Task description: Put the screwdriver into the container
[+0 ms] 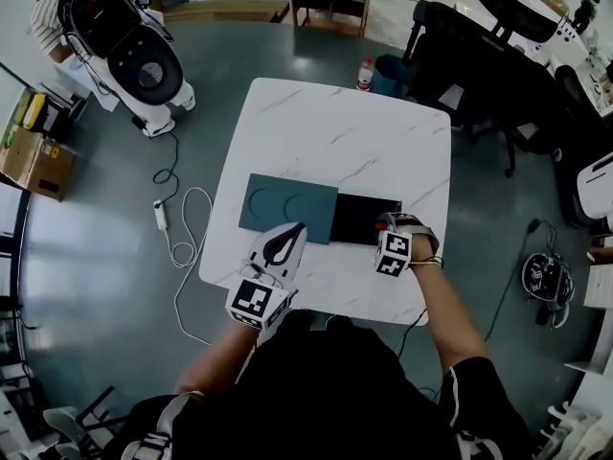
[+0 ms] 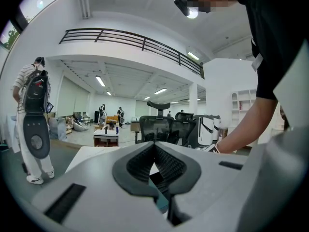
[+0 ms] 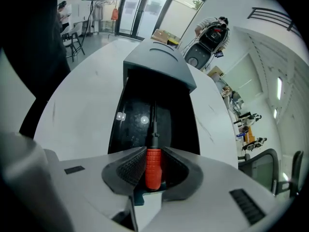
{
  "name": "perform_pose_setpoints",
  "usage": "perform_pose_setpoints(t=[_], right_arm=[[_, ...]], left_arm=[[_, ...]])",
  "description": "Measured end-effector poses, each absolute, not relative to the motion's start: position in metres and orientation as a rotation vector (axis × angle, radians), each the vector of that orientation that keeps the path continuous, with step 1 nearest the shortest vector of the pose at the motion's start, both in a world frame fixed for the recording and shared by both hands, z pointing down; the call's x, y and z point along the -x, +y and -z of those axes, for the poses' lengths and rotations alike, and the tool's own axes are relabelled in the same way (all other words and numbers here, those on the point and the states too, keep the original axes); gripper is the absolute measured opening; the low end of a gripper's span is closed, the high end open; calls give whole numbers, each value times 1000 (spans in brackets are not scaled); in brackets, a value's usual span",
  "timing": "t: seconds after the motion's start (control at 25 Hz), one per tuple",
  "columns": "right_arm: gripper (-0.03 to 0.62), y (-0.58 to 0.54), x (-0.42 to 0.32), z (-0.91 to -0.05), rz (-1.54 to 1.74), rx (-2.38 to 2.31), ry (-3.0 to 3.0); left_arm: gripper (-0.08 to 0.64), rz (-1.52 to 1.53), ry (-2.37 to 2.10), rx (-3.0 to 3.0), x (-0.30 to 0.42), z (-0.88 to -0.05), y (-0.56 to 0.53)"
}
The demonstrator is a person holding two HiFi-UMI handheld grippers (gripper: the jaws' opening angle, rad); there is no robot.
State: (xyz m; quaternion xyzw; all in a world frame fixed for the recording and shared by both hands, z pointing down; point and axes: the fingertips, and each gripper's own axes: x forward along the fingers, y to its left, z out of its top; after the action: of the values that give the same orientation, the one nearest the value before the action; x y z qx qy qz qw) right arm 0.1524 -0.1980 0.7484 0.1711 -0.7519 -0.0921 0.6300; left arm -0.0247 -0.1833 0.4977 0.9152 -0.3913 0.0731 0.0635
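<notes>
Pinching the red-handled, black-shafted screwdriver point(image 3: 153, 170), the right gripper point(image 3: 153, 151) points its shaft into the open black rectangular container point(image 3: 130, 134) at frame centre; the left gripper's point(image 2: 154, 146) jaws sit pressed together, empty.

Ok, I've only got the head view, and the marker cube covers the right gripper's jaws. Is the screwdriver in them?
Observer: Yes. In the right gripper view, the right gripper is clamped on the screwdriver by its red handle.
Operator: Where's the shaft aimed?
Observer: Into the open black container, over its floor. I can't tell whether the tip touches.
Operator: Anything in the left one?
Observer: No. The left gripper has its jaws together with nothing between them.
</notes>
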Motion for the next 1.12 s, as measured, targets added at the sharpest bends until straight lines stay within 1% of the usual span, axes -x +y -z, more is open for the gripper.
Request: perform_pose_setpoints(t=[0.36, 0.4, 0.52, 0.76, 0.88, 1.08, 1.12], right_arm=[[107, -197, -154, -757, 183, -367, -1706], [112, -197, -154, -756, 184, -375, -1710], [154, -196, -148, -741, 173, -416, -1749], [158, -196, -134, -674, 206, -630, -1891], [156, -194, -128, -626, 147, -839, -2041], [104, -182, -123, -534, -70, -1229, -2384], [82, -179, -123, -515, -85, -1302, -2440]], left_arm=[[5, -188, -1205, -2755, 29, -499, -185], [5, -180, -1203, -2748, 29, -499, -185], [6, -158, -1203, -2740, 31, -495, -184], [6, -144, -1186, -2753, 27, -491, -181], [6, -121, -1163, -2759, 22, -484, -179], [6, 15, -1088, -2755, 12, -456, -176], [5, 24, -1088, -2772, 10, -450, -175]])
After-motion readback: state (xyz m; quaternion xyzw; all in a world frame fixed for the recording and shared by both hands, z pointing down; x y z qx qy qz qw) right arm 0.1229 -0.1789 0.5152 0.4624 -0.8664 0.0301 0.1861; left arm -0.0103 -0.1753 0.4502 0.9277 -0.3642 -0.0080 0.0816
